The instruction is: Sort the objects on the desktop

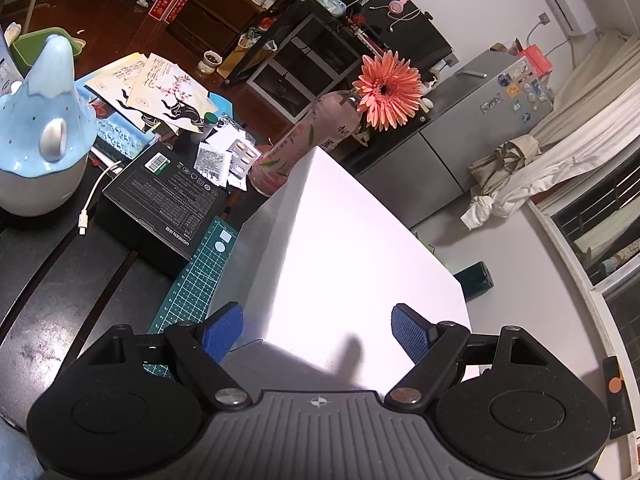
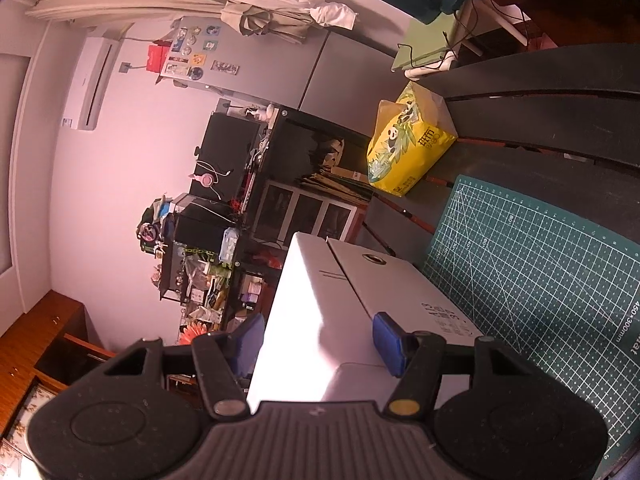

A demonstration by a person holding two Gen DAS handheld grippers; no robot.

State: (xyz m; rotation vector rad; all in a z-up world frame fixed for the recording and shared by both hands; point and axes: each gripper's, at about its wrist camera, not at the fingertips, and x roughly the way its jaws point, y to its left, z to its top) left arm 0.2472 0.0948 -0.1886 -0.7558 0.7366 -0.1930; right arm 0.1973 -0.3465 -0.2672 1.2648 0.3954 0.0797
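Observation:
A white box [image 1: 340, 240] stands beside the green cutting mat [image 1: 192, 284] on the dark table. My left gripper [image 1: 317, 333] hovers over its near end, open. Its left pad [image 1: 224, 332] hangs past the box's left edge and its right pad [image 1: 410, 334] sits above the bright top face, neither pressing. In the right wrist view, which is rolled sideways, the same white box [image 2: 304, 320] lies between my right gripper's [image 2: 319, 338] fingers. One pad [image 2: 390, 338] presses on the labelled face; the other [image 2: 248, 338] is against the hidden opposite side. I cannot tell whether the box rests on the cutting mat [image 2: 540, 280].
A black carton [image 1: 160, 200] lies left of the white box, with a white cable [image 1: 92, 196] and a blue-and-white ceramic vessel [image 1: 40, 128] beyond. Pill packs [image 1: 240, 156], booklets [image 1: 160, 88] and a pink bottle [image 1: 304, 140] holding an orange flower [image 1: 388, 92] stand behind. A yellow tissue pack [image 2: 408, 148] sits on the table.

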